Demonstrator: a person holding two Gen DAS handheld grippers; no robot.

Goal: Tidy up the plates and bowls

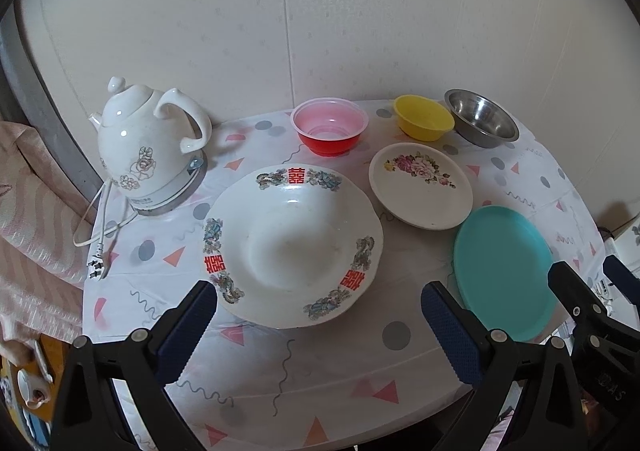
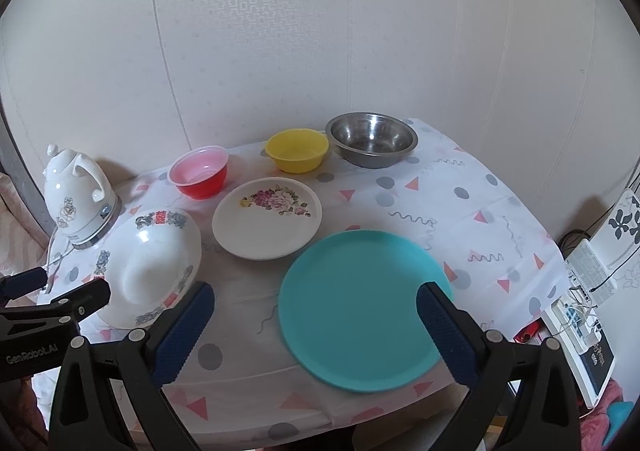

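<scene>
A large white deep plate with red characters (image 1: 294, 243) (image 2: 154, 263) sits at the table's front left. A small white floral plate (image 1: 420, 185) (image 2: 267, 223) lies behind it, a teal plate (image 1: 502, 271) (image 2: 362, 311) at the front right. A red bowl (image 1: 329, 127) (image 2: 200, 177), a yellow bowl (image 1: 423, 117) (image 2: 297, 150) and a steel bowl (image 1: 482, 117) (image 2: 370, 145) stand along the back. My left gripper (image 1: 320, 303) is open and empty before the large plate. My right gripper (image 2: 314, 305) is open and empty over the teal plate's near edge.
A white ceramic kettle (image 1: 150, 143) (image 2: 78, 195) stands at the back left, its cord and plug (image 1: 96, 267) trailing over the table's left edge. The patterned tablecloth (image 2: 460, 211) covers the table. The wall runs close behind. White boxes and devices (image 2: 588, 291) sit off the right edge.
</scene>
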